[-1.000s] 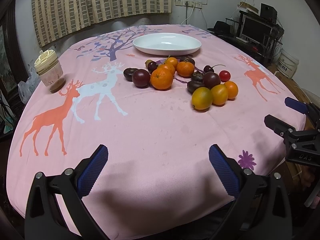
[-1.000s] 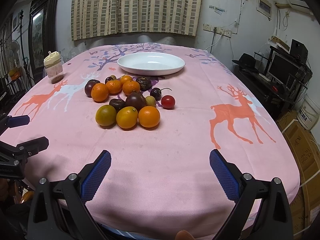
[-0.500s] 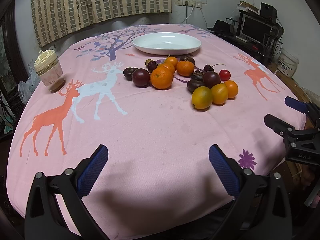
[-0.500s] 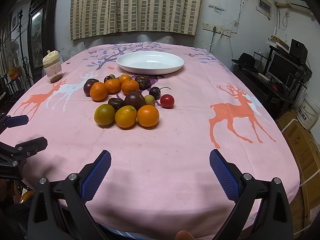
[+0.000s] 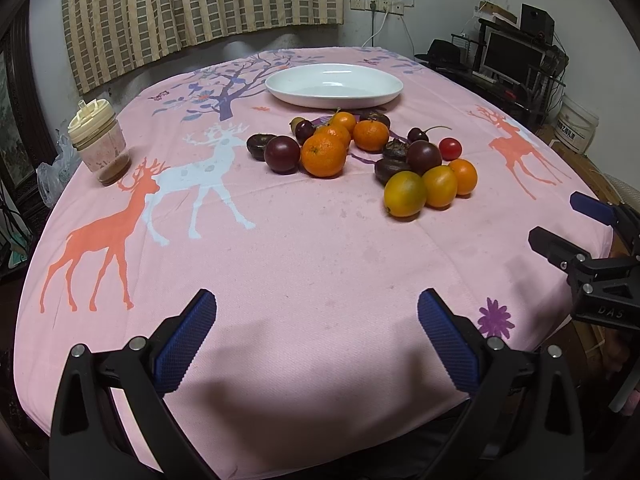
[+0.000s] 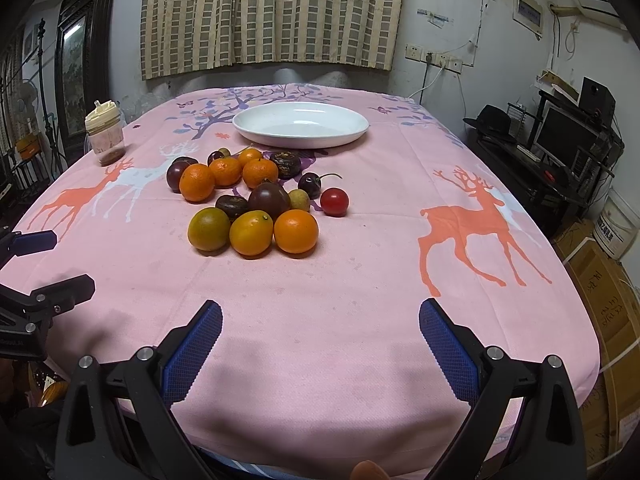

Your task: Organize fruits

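Observation:
A loose heap of fruit (image 5: 360, 152) (image 6: 256, 196) lies mid-table: several oranges, dark purple plums, a cherry with a stem and a small red tomato (image 6: 334, 201). Behind it stands an empty white oval plate (image 5: 334, 85) (image 6: 300, 124). My left gripper (image 5: 316, 320) hangs open over the near table edge, well short of the fruit, nothing between its blue pads. My right gripper (image 6: 320, 328) is open too, at the near edge and empty. Each gripper shows in the other's view, the right one at the right side (image 5: 568, 226), the left one at the left side (image 6: 60, 264).
The table wears a pink cloth with deer and tree prints (image 5: 280, 248). A lidded jar with a cream cap (image 5: 98, 142) (image 6: 105, 134) stands at the far left. A monitor and shelves (image 6: 568, 140) are off to the right, cardboard boxes (image 6: 608, 300) below them.
Both views have crept slightly nearer to the table. The fruit and plate have not moved, and both grippers stay open.

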`<state>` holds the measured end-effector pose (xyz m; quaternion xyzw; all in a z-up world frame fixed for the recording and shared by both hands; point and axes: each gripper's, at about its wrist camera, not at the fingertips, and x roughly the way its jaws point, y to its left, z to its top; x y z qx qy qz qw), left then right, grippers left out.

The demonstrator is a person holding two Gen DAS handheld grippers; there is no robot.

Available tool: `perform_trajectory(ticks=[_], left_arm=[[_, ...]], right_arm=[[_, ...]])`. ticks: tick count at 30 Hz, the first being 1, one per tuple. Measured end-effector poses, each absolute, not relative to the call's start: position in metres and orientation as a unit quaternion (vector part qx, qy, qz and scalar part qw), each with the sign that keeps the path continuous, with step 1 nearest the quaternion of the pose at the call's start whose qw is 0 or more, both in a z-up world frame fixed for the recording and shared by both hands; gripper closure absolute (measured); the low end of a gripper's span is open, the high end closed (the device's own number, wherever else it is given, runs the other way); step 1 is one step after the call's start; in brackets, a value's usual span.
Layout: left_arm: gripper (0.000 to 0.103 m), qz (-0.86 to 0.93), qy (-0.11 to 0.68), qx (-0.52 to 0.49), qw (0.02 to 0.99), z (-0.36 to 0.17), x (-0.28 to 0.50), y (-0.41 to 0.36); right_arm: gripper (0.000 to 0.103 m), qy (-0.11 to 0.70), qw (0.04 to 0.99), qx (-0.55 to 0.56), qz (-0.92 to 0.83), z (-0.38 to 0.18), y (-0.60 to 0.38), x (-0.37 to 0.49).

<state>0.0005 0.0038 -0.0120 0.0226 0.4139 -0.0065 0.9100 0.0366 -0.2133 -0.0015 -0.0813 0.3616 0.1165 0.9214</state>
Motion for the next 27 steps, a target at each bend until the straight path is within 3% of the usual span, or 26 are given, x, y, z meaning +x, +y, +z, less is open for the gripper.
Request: perform_trajectory(ticks=[27], left_arm=[[0.005, -0.008, 0.418, 0.023, 0.908, -0.0195, -0.0008, 0.0060]], right_arm=[[0.004, 0.364, 0.920, -0.077, 0.122, -0.0040, -0.2131, 0.0380]])
